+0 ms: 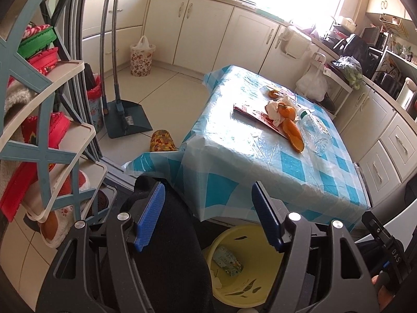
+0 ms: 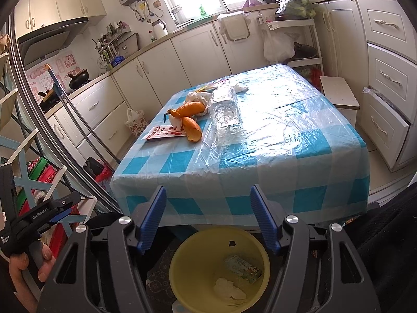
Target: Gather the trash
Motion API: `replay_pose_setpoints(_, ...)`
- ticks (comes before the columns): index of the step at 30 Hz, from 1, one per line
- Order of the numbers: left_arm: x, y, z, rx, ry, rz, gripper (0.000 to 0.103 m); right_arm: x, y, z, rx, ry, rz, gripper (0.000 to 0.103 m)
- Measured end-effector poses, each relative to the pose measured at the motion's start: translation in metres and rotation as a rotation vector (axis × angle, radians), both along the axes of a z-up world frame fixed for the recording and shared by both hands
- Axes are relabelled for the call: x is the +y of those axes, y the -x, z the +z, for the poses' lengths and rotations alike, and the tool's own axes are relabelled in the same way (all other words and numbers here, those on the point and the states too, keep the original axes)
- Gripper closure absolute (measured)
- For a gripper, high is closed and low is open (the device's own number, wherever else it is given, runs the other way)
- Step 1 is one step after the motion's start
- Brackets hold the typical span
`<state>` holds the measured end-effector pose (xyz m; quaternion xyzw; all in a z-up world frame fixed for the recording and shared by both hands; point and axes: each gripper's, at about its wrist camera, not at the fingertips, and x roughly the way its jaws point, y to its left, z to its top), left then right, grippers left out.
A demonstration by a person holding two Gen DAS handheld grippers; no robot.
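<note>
Left claw (image 1: 208,216) and right claw (image 2: 208,216) both angled downward, jaws apart, nothing between them.

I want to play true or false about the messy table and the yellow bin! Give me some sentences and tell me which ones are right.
1. The yellow bin already has trash inside. True.
2. The clear plastic bottle stands upright on the table. False: it lies on its side.
3. The right tongs grip an orange peel. False: they are open and empty; the peel lies on the table.
4. The left tongs are open. True.
5. The tablecloth is red. False: it is blue and white checked.
</note>
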<state>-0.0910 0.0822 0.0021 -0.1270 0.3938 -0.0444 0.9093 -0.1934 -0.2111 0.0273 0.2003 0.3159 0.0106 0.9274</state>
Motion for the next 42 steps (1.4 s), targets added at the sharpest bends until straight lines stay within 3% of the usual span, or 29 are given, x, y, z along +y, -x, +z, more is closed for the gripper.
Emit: replay_pose_setpoints(42,0.0081,-0.0027,-0.0057,0.026,0.032,0.028,0.035,-0.0008,0.0003,0.0010,-0.002,-0.001,-0.002,0.038)
